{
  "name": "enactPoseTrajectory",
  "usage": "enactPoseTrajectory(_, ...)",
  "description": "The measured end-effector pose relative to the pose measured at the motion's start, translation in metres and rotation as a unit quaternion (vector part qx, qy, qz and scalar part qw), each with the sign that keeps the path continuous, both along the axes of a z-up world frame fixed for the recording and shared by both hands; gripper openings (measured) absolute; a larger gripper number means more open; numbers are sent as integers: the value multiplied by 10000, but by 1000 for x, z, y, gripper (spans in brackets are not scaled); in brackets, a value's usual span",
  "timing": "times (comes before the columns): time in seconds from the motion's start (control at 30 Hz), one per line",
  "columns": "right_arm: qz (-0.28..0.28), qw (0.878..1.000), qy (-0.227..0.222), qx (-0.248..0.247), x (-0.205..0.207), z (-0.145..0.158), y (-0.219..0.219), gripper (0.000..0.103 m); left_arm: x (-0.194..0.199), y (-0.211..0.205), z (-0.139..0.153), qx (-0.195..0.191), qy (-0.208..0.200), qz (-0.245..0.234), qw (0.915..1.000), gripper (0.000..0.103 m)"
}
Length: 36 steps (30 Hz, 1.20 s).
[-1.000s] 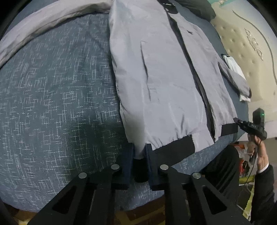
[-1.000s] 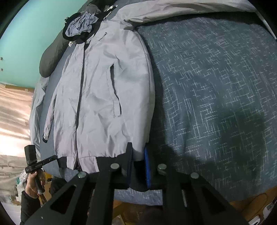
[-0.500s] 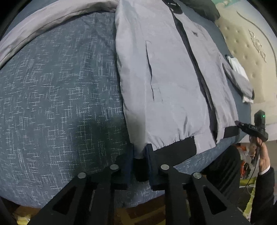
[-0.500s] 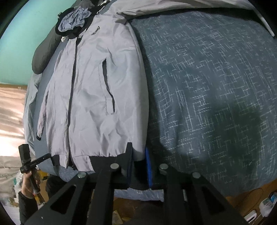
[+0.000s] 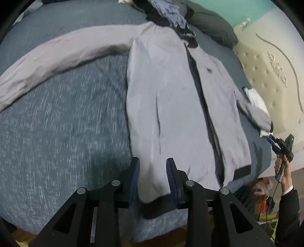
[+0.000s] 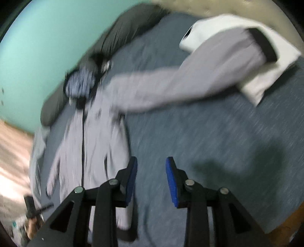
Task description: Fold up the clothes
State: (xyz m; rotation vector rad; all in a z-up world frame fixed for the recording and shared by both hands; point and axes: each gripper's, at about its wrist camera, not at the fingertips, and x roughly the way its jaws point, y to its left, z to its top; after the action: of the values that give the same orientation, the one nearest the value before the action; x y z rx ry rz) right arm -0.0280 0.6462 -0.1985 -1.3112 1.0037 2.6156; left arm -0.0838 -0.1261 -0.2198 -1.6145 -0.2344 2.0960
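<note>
Fingers of the left gripper (image 5: 153,178) stood part open and were opening, blue ribbed pads on either side of the black elastic hem (image 5: 157,206) of the pale grey zip-front jacket (image 5: 171,106); the cloth lay in the gap, but the pads did not appear to press it. The right gripper (image 6: 151,179) was likewise opening, with only the dark blue flecked bedspread (image 6: 218,142) showing between its pads and nothing held; its view was badly smeared.

The jacket lay face up and flat on the bedspread, hem at the near edge of the bed and collar far off by a crumpled blue-grey garment (image 5: 169,11) and a long dark pillow (image 5: 209,24). One sleeve (image 5: 57,55) ran out wide across the bedspread. The other sleeve (image 6: 190,83) ended with its black cuff on a folded white cloth (image 6: 269,76) near the cream tufted headboard (image 5: 269,72).

The step looked like letting go after straightening the body. To do it well, each gripper ought to clear the hem without dragging it, then take a sleeve near the cuff and lay it across the chest, keeping the white cloth out of the fold.
</note>
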Motion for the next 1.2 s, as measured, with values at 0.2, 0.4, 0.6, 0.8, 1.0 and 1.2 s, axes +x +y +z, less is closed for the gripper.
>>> enactPoseTrajectory(0.2, -926, 9952, 318, -6, -18, 14, 81, 36, -14, 36, 2, 161, 105, 118, 9997, 32)
enactPoseTrajectory(0.4, -1490, 9886, 206, 27, -27, 6, 118, 36, -28, 60, -1, 250, 146, 102, 9995, 32)
enactPoseTrajectory(0.6, -1758, 9840, 223, -178, -35, -11, 131, 36, -34, 81, -13, 242, 26, -24, 9997, 32)
enactPoseTrajectory(0.8, -1934, 9803, 172, -356, -39, -25, 144, 36, -38, 92, -16, 329, -33, -45, 9994, 32)
enactPoseTrajectory(1.0, -1969, 9796, 337, -200, -37, -21, 152, 36, -42, 97, -17, 321, -29, -73, 9995, 32)
enactPoseTrajectory(1.2, -2079, 9771, 340, 311, -34, -10, 149, 13, -48, 96, -19, 365, -30, -27, 9993, 32)
